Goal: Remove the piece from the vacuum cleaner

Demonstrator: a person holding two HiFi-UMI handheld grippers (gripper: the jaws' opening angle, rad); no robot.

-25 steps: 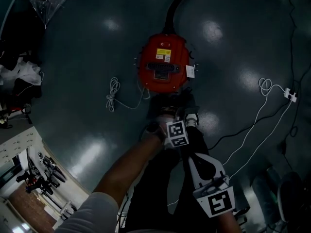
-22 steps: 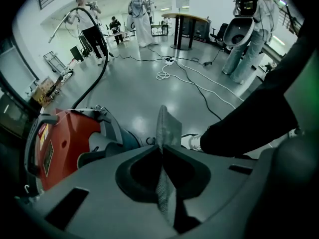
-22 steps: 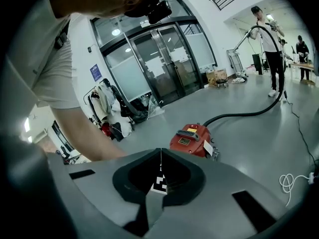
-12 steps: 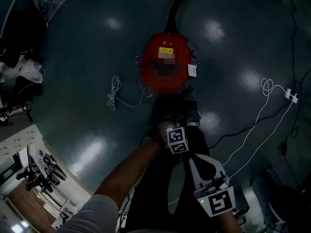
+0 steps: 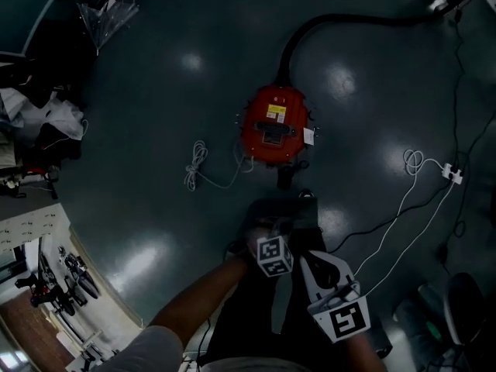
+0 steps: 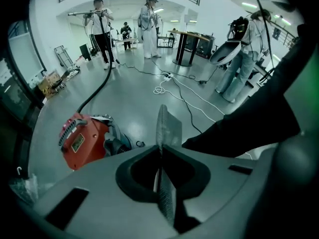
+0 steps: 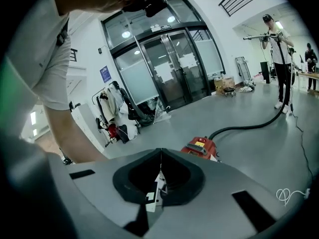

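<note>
Head view: vacuum cleaner (image 5: 275, 125) now sits farther off on the floor (image 5: 147, 107) than a second ago, left gripper (image 6: 160, 151) clamps the thin mesh piece (image 6: 167, 128) clear of it, right gripper (image 7: 160, 156) closed on nothing, so removal looks done.

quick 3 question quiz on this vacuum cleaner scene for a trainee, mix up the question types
1. What does the left gripper hold between its jaws?
A. a flat grey piece
B. a screwdriver
C. nothing
2. True or false: the right gripper has its jaws wide apart.
3. Fill in: in the head view, the coiled white cable lies on the floor to the picture's ____ of the red vacuum cleaner.

Key: 1 A. 2 false, its jaws are together with nothing held. 3 left.
</note>
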